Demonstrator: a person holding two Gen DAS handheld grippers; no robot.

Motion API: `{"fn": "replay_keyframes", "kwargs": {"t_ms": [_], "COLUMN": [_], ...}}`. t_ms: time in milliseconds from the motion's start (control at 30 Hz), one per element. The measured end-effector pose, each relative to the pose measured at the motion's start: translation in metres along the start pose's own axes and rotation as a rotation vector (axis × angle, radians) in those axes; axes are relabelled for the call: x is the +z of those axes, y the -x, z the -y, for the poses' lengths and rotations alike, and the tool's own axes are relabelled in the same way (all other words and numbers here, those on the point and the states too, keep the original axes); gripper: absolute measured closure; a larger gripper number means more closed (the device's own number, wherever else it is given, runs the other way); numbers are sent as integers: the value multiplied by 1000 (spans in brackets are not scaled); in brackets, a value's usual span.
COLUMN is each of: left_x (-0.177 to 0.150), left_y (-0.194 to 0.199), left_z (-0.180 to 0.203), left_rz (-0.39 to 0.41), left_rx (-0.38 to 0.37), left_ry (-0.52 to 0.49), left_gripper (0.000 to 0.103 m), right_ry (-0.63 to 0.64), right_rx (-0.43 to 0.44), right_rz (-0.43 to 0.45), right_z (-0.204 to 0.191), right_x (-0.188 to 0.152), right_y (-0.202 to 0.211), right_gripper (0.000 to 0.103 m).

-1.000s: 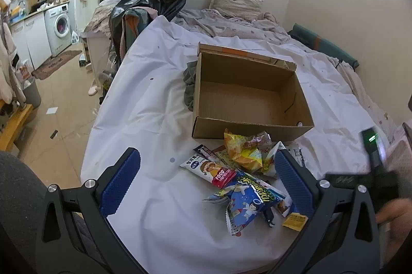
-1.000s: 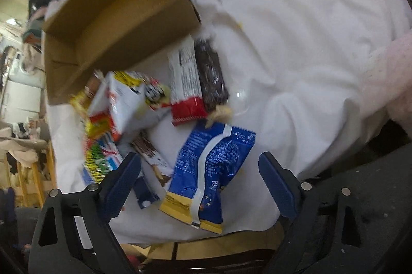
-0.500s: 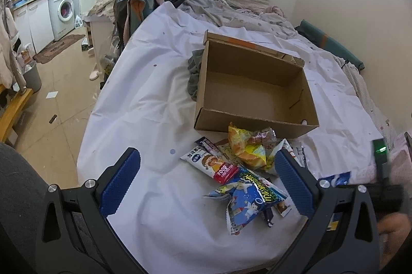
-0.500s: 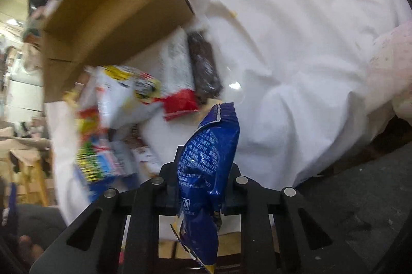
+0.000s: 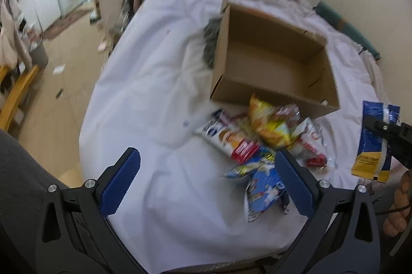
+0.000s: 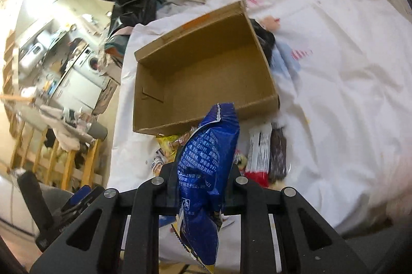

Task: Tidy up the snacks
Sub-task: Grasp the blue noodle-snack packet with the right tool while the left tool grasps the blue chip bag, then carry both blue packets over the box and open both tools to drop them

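Blue snack bag [image 6: 206,171] pinched between the fingers of the right gripper [image 6: 203,186], lifted clear of the bed. Its long axis runs along the fingers, top seal pointing forward at the cardboard box [image 6: 203,73]. From the left wrist view the same bag [image 5: 373,140] hangs off to the right of the pile, yellow end down.

Key relation: box lies straight ahead of the right gripper and beyond the bag tip; the near wall of the box sits just past the top seal in view. The right gripper is the nearer one to the opening; my guess is the next move is forward, over that near wall, then release.

Box is open-topped, sitting on the white bed sheet [image 6: 334,73], and looks empty: bare cardboard floor, no snacks in it.

Left gripper [image 5: 206,181] has its fingers spread wide, holding nothing, hovering over the sheet short of the snack pile [image 5: 260,142]. Pile lies just in front of the box's near wall: yellow packet, red and white bars, blue and white bag, partly overlapping. Left view is motion-blurred, so finer labels unreadable.

Two bar-shaped packets [image 6: 267,152] lie side by side on the sheet, right of the held bag.
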State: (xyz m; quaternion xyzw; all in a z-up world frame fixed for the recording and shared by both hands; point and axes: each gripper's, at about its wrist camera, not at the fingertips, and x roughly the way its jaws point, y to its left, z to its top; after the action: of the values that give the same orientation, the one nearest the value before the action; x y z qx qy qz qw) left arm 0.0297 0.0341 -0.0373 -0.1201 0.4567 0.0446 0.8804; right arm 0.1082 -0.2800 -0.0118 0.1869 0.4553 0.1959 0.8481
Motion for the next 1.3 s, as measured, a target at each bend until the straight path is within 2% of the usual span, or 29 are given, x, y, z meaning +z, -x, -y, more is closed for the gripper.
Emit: {"fn": "replay_keyframes", "kwargs": {"t_ms": [167,267,367,533,567,633,700,733,800,967,1100,1233,1300], "left_x": [-9,-16,-20,-23,-24,-26,-29,-30,-28,-21,-25,-17,0], "left_y": [-27,-45,-64,-98,-105,-114,-119,-117,-110,-92,-62,-31,-21], "left_z": [18,32,45,63,63,58,52,50,49,41,40,33,34], "left_rz": [-140,-215,-252,-329,-343,-363,-396,-394,-380,-374,-353,-268,-198], "left_rx": [-30,-80,-113,-115,-112,-111,-139,-145,-128,-154,-134,-123,-109], "left_ry": [-19,27,98,137,160,209,260,274,269,286,238,206,155], "left_gripper": [0,0,0,1,3,28,35,42,45,48,48,48,48], "right_ry": [-55,-95,-137,-155,-157,-162,-163,-165,-166,-156,-143,-143,-145], "right_rx": [-9,-7,13,8,7,10,8,8,10,7,15,23,66], "right_rz": [-20,-20,-22,-19,-20,-20,-17,-16,-18,-24,-18,-10,3], "right_z": [15,22,31,37,37,38,38,38,39,35,32,32,30], "right_x": [-11,-8,-7,-7,-7,-7,-7,-7,-7,-7,-8,-10,-9], "right_y": [-6,-10,-10,-10,-11,-11,-11,-11,-12,-14,-12,-8,-4], "right_gripper": [82,82,82,82,82,82,81,82,82,82,81,82,82]}}
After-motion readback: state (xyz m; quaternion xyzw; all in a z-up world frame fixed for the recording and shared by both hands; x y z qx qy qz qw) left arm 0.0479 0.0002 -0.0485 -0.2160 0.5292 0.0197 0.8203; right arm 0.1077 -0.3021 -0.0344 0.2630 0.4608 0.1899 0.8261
